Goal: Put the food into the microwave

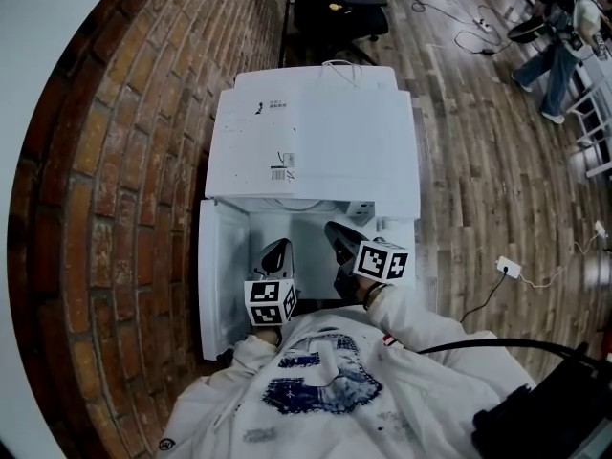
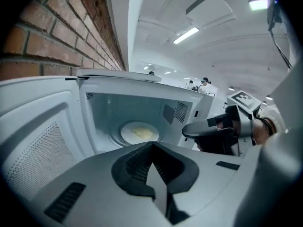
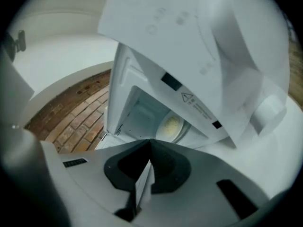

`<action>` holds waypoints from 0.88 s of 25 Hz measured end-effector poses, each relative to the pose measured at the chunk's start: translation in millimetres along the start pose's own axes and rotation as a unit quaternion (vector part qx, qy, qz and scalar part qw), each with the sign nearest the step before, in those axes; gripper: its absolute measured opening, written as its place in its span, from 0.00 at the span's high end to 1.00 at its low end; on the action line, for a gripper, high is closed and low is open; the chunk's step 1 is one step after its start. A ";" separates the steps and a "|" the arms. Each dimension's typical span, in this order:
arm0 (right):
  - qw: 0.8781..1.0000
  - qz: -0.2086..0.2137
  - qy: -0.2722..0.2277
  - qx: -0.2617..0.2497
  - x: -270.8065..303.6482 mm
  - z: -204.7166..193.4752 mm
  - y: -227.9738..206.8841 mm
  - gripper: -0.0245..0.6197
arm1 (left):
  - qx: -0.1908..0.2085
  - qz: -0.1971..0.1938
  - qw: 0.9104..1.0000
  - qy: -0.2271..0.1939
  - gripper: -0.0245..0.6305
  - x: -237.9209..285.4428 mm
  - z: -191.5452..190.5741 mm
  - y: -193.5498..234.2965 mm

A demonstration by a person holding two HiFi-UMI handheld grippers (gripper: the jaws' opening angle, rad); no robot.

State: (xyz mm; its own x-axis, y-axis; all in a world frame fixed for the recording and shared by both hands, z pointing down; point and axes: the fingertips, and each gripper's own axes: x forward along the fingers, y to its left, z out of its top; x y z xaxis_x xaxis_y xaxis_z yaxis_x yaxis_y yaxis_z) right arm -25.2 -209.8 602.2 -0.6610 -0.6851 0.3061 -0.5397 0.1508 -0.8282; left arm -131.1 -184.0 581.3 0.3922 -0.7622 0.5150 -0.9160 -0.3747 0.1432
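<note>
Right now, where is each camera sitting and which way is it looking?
Head view: on the person's head, looking steeply down at the microwave and its open door; shows sleeves, left tool and right tool.
Left gripper view: on the left tool, looking into the microwave at the food; shows its own shut jaws and the right tool.
Right gripper view: on the right tool, looking into the microwave from the right; shows its own shut jaws.
Shared: both gripper views see the food.

Left gripper and right gripper: grey shells, black ribbed pads, each with a white cube of black square markers. White sweatshirt, blue chest print, long sleeves. Black cable over right sleeve.
</note>
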 end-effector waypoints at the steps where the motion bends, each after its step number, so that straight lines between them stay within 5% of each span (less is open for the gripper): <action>1: 1.000 0.000 0.004 -0.021 -4.6 1.0 6.2 0.94 | 0.003 0.000 1.000 -0.002 0.95 -3.4 4.3 -2.8; 11: 0.972 -0.012 0.004 -0.237 -36.2 18.9 54.0 0.94 | 0.029 -0.005 0.999 -0.029 0.95 -18.3 37.0 -18.4; 22: 0.956 -0.031 -0.015 -0.292 -52.9 31.2 57.7 0.94 | 0.033 0.003 0.999 -0.038 0.95 -19.8 43.6 -18.6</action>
State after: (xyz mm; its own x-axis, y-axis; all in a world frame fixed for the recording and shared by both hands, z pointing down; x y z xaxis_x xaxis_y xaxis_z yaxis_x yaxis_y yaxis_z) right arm -5.2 -187.2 523.5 -0.6083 -0.7238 0.3258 -0.7818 0.4757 -0.4031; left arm -118.2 -185.0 531.6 0.3949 -0.8015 0.4491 -0.9115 -0.4029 0.0825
